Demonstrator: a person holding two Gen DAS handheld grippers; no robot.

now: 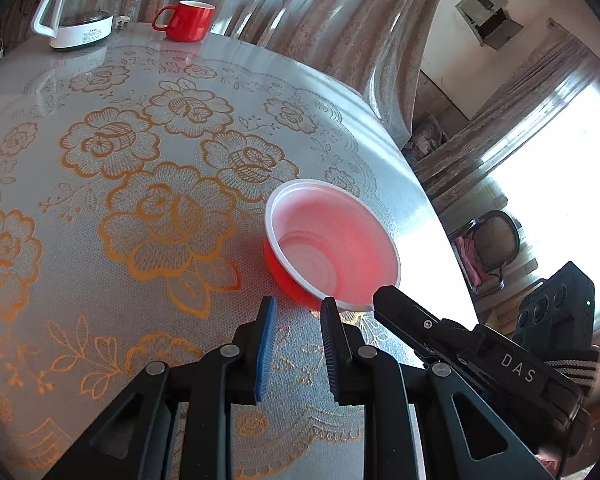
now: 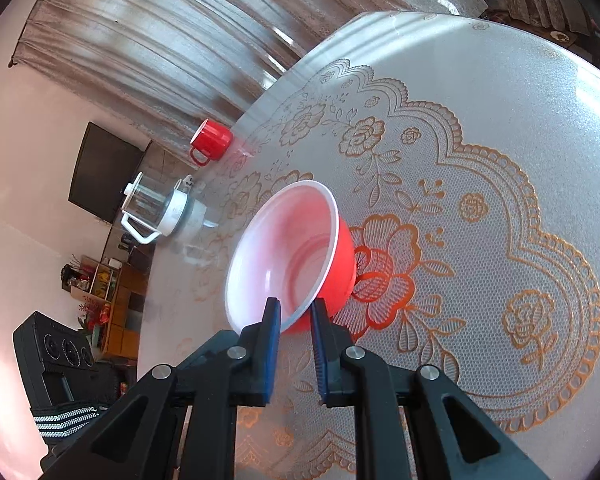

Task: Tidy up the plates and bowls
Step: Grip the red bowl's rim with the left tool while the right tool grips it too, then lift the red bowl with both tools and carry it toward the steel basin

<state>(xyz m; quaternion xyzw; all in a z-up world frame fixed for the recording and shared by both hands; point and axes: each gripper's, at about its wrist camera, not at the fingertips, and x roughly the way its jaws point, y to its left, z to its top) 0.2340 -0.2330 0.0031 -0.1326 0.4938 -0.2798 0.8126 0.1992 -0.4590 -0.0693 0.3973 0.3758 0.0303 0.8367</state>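
Lace-print table (image 2: 480,152), red bowl (image 2: 300,256) upright, right claw (image 2: 296,308) clamping rim

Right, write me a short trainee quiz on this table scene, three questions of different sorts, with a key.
1. True or false: the red ceramic mug stands inside the red plastic bowl with the white inside.
2. What grips the bowl's near rim? A) a bare hand B) the right gripper C) nothing
3. Fill in: on the round table with the lace-patterned cover, the clear glass kettle with the white base and handle stands next to the ____.

Key: 1 false, they stand well apart; 2 B, its jaws are closed on the rim; 3 mug.
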